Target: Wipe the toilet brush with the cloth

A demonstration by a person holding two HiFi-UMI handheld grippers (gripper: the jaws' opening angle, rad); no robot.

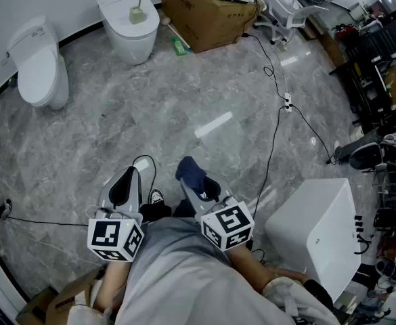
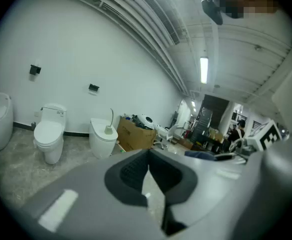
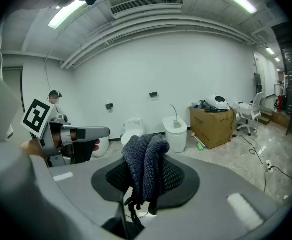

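Right gripper view: R gripper [image 3: 146,159] jaws tight on cloth [image 3: 142,176]; L gripper [image 2: 148,161] jaws together.

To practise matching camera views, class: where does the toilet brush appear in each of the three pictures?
Head view: toilet brush top left, on a white toilet.
Left gripper view: left of centre, mid-height.
Right gripper view: just right of centre, beyond the cloth.
Shared landmark: the cardboard box, right of the brush in all three.
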